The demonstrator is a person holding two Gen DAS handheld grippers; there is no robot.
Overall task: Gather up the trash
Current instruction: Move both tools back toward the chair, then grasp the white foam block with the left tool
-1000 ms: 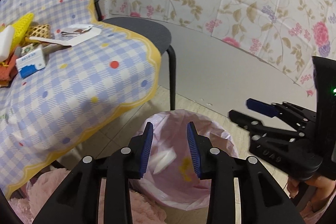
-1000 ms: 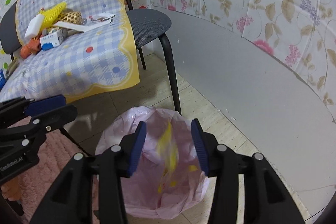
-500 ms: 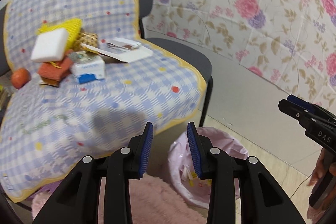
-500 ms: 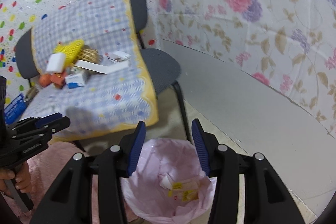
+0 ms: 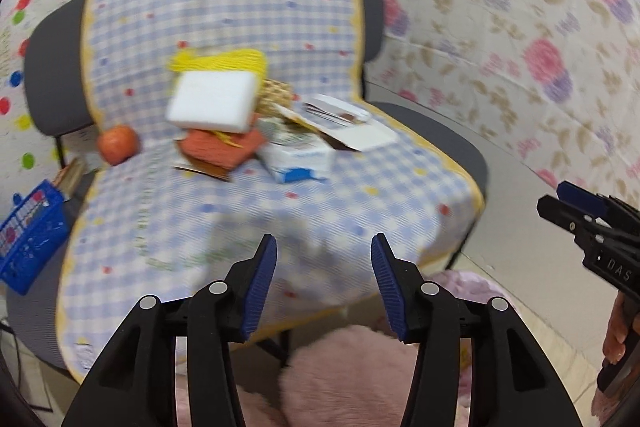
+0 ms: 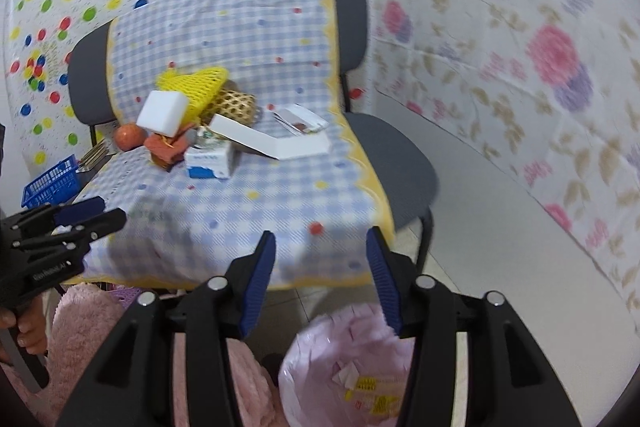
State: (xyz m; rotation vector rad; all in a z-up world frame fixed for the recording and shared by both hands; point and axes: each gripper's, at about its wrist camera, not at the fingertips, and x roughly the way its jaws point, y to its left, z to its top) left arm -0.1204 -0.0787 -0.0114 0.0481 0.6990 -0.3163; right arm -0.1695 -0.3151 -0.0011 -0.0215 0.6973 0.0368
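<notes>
Left gripper (image 5: 323,255) and right gripper (image 6: 320,251): jaws opening, nothing held between them. Trash pile (image 6: 192,131) seen at back of checked cloth (image 6: 256,203); pink bin bag (image 6: 352,379) below.

Beyond both pairs of jaws stand two dark chairs (image 6: 394,163) side by side, draped with a blue-and-white checked cloth (image 6: 256,203) edged in yellow. On the cloth, far ahead of the jaws, lies a heap: a white foam block (image 6: 163,113) leaning on a yellow net sleeve (image 6: 196,83), a small woven basket (image 6: 236,105), an orange cloth (image 6: 166,147), a white-and-blue carton (image 6: 210,159) and a flat white card (image 6: 276,141) with a small packet (image 6: 300,119) behind it. An orange fruit (image 6: 130,136) sits left of the heap. On the tiled floor (image 6: 500,267), just under the right jaws, stands a bin lined with a pink bag (image 6: 352,359) holding scraps of paper. A blue basket (image 6: 52,183) lies far left.
</notes>
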